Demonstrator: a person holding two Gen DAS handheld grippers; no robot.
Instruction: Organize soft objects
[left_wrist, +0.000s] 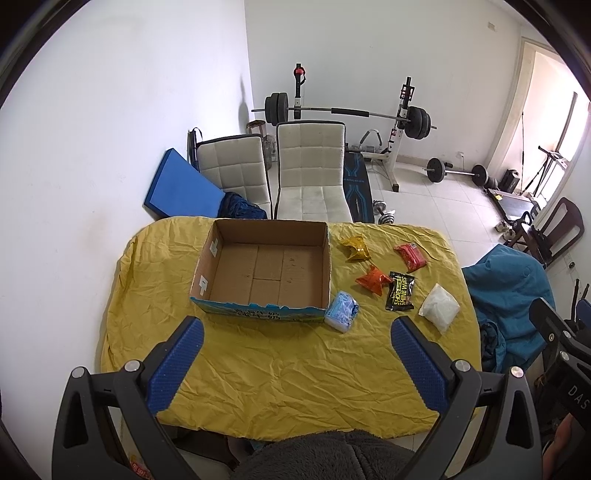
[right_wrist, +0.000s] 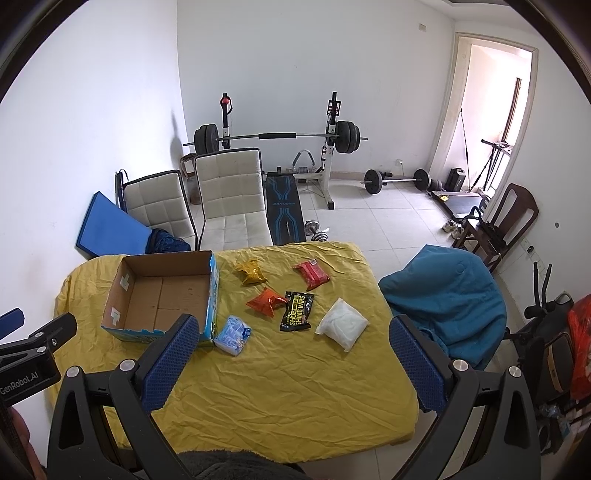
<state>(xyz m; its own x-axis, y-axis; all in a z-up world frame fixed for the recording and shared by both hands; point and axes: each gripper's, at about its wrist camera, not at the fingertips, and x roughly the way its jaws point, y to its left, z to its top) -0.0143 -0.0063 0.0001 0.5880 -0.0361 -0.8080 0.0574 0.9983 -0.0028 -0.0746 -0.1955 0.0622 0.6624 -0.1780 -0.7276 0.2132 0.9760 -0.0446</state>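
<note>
An empty cardboard box (left_wrist: 266, 269) (right_wrist: 162, 299) stands on the yellow-covered table (left_wrist: 295, 369) (right_wrist: 295, 387). To its right lie soft packets: a light blue one (left_wrist: 342, 311) (right_wrist: 233, 334) touching the box's near corner, a yellow one (left_wrist: 356, 249) (right_wrist: 252, 272), a red one (left_wrist: 410, 254) (right_wrist: 311, 274), an orange one (left_wrist: 373, 279) (right_wrist: 266, 301), a black one (left_wrist: 400, 291) (right_wrist: 296, 311) and a white one (left_wrist: 439, 308) (right_wrist: 342, 324). My left gripper (left_wrist: 295, 365) hangs open above the table's near side. My right gripper (right_wrist: 291, 363) is open too, holding nothing.
Two white chairs (left_wrist: 310, 173) (right_wrist: 229, 199) stand behind the table, with a blue mat (left_wrist: 181, 188) against the wall. A teal-covered seat (right_wrist: 450, 299) sits close to the table's right edge. A barbell rack (right_wrist: 277, 140) and weights fill the far floor.
</note>
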